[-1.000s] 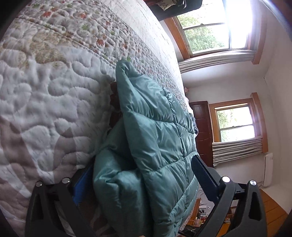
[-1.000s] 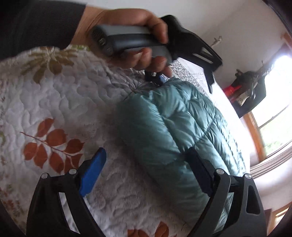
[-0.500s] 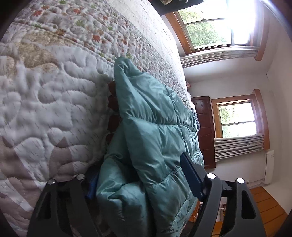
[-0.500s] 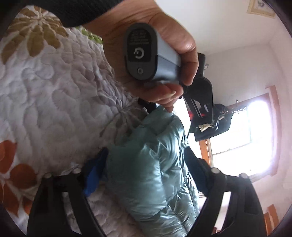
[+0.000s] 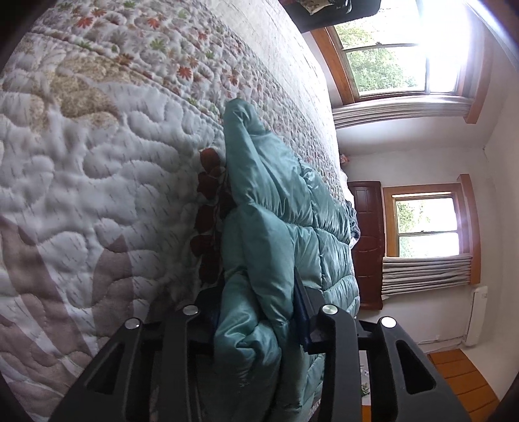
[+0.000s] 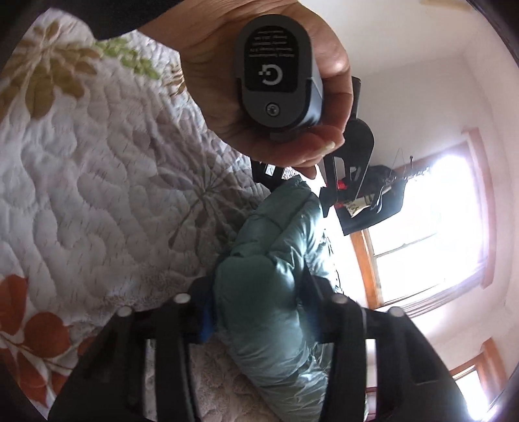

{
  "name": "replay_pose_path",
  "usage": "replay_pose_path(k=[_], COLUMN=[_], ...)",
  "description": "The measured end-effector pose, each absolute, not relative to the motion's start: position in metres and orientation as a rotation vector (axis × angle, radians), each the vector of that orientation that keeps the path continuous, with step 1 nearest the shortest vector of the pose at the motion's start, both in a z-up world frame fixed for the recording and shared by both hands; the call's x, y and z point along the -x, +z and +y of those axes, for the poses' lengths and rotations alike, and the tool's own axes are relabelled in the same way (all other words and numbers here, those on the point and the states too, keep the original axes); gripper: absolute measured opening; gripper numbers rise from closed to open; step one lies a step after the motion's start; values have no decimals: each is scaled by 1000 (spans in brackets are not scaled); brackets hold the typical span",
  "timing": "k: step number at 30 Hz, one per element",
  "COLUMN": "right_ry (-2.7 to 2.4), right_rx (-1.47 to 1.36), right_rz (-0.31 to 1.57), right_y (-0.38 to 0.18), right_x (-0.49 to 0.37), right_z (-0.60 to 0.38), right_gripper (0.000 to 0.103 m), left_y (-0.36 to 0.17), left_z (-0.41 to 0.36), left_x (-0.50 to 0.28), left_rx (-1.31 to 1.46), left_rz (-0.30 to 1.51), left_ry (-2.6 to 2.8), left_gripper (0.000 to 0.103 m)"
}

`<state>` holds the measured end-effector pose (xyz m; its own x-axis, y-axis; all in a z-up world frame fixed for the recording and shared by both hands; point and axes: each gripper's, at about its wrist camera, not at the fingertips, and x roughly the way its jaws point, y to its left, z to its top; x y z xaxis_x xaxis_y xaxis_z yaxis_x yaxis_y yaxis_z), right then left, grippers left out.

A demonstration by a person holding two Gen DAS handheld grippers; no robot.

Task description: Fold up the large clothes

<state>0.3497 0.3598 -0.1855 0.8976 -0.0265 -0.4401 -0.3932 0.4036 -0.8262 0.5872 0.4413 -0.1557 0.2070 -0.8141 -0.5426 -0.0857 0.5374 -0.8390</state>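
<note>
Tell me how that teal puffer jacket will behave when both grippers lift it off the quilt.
The puffer jacket will probably sag between the left gripper and right gripper, since its quilted panels already bunch and crumple where they are clamped. Its shiny shell looks slippery, so it may creep out. It is likely light for its bulk.

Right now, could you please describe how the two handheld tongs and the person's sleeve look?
Both tongs are matte black with triangular cut-outs and silver pivot bolts. The left tongs and right tongs carry blue pads on the inner faces. In the right wrist view, the left unit's grey handle ends in a black label with a white logo and one screw. The sleeve is dark.
</note>
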Motion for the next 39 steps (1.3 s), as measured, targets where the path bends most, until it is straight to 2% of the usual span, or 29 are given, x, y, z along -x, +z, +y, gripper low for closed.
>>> replay_pose_path(k=[4,23,31,39], right_ry=[262,350,363,352], right_rx=[1028,386,169,72], right_rz=[431,446,447,429], right_y=[-159,-43,-20,-12], right_x=[-350,-364,-364,-359], right_z=[352,253,199,159], right_gripper=[30,25,24,24], left_y=[-135,12,45,61], left_z=[440,361,315,275], left_x=[-585,-591,-590,-589], left_rx=[876,637,531,449], left_rz=[1272,1237,1246,1247], left_ry=[-595,-477,-436,-424], left_gripper=[30,29,29,29])
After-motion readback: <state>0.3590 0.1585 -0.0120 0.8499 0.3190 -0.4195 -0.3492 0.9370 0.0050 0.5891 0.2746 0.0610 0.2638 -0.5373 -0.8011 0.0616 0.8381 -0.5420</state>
